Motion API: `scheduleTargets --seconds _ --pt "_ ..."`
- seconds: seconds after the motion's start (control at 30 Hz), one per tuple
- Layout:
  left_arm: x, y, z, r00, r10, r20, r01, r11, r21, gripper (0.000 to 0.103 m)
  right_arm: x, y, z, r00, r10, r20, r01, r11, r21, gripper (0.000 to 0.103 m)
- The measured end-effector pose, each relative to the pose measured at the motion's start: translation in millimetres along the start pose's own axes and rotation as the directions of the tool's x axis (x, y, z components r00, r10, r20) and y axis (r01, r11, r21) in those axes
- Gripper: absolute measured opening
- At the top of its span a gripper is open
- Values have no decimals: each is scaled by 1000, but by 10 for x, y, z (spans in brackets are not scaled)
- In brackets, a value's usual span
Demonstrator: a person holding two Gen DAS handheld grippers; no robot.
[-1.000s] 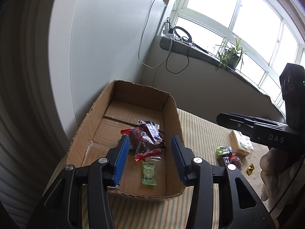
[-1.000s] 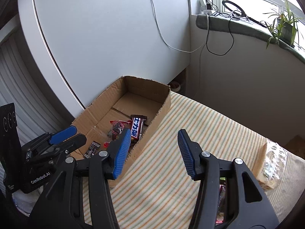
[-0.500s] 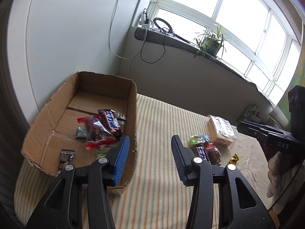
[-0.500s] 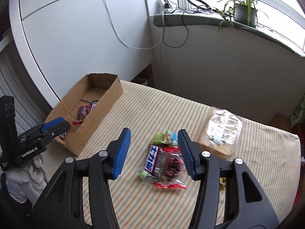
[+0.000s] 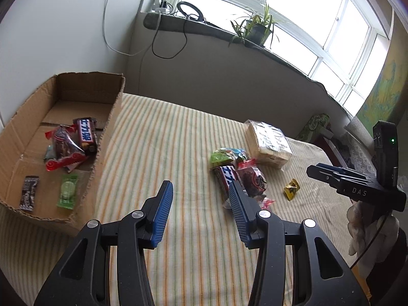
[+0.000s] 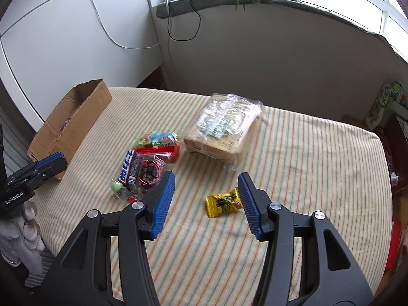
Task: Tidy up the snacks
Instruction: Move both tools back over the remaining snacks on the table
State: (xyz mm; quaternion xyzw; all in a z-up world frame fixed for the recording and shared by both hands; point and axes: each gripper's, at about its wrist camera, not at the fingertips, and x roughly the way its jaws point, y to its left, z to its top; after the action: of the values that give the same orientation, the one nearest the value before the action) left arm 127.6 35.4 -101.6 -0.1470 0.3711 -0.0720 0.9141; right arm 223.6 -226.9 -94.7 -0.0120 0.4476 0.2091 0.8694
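Note:
A cardboard box (image 5: pixel 112 117) at the left of the striped table holds a chocolate bar (image 5: pixel 86 134), a red-wrapped snack (image 5: pixel 63 148), a green candy (image 5: pixel 67 191) and a dark sachet (image 5: pixel 29 196). On the cloth lies a pile of snacks (image 6: pixel 145 163), a clear-wrapped bread pack (image 6: pixel 221 130) and a yellow candy (image 6: pixel 223 202). My left gripper (image 5: pixel 200 204) is open and empty over bare cloth between box and pile. My right gripper (image 6: pixel 206 193) is open and empty, with the yellow candy just inside its right finger. The box (image 6: pixel 74 117) appears far left in the right wrist view.
A gloved hand (image 6: pixel 20 239) holds the left gripper at the table's left edge. A wall and a windowsill with a potted plant (image 5: pixel 257 28) and cables run behind the table. A green tin (image 6: pixel 385 102) stands at the far right corner.
Both grippers swung right, away from the box, toward the loose snacks. The left one left the box's inside. The right one now hovers by the yellow candy. Neither changed its opening.

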Motion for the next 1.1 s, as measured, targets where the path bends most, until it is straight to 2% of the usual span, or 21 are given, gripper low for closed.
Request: scheduleTargets --seconds 0.17,0.33,0.53,0.7,0.97,1.1 --pt "124 -165 -95 999 -25 -42 26 999 22 44 161 -129 -165 998 -2 -65 6 998 59 54" --pt "248 -279 -159 996 -40 -79 44 998 48 44 288 -128 -283 994 22 -104 -15 998 66 54" --pt "396 -328 -208 993 -35 -111 43 997 71 44 439 -169 -303 992 33 -122 -20 994 106 54" --pt "469 -328 -206 992 -36 -122 46 996 76 44 505 -181 -216 994 23 -104 -9 991 133 54" --pt "506 -351 -196 992 -29 -125 43 993 106 44 625 -55 -111 993 -54 -101 61 996 62 54" --pt "546 -388 -213 990 -27 -136 45 990 132 44 662 62 -132 988 -118 -96 117 993 -20 53"
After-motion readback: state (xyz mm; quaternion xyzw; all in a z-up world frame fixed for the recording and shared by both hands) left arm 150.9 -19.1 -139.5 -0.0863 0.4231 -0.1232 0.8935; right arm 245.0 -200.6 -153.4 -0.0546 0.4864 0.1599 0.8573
